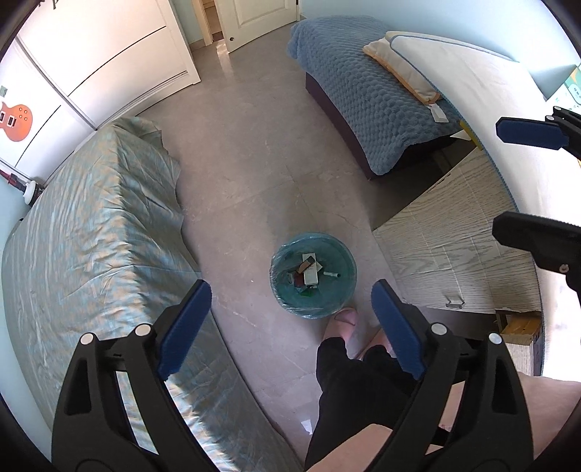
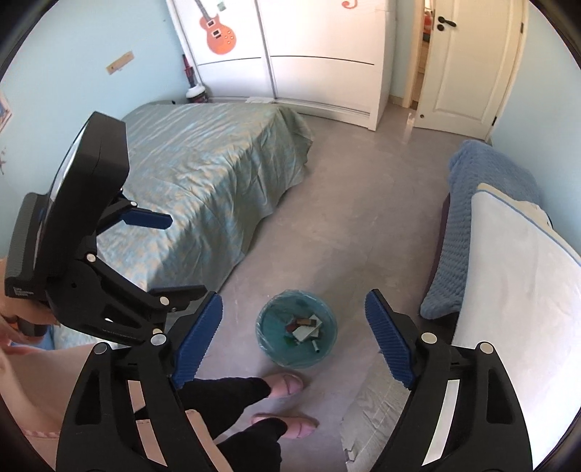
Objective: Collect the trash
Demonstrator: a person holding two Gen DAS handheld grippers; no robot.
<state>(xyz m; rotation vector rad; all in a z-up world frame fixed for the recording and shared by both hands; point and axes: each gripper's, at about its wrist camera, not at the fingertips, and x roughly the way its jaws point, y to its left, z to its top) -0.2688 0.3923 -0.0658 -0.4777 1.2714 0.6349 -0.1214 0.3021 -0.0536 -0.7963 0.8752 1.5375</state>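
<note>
Home bedroom: two beds, one under a green-gold cover, one with a blue quilted blanket and pillow; white wardrobe with a guitar sticker, panelled door, tiled floor.

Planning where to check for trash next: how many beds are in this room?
2. One bed with a green cover stands by the wardrobe wall; the other bed, with a blue blanket, stands across the floor. More may lie outside both views.
</note>
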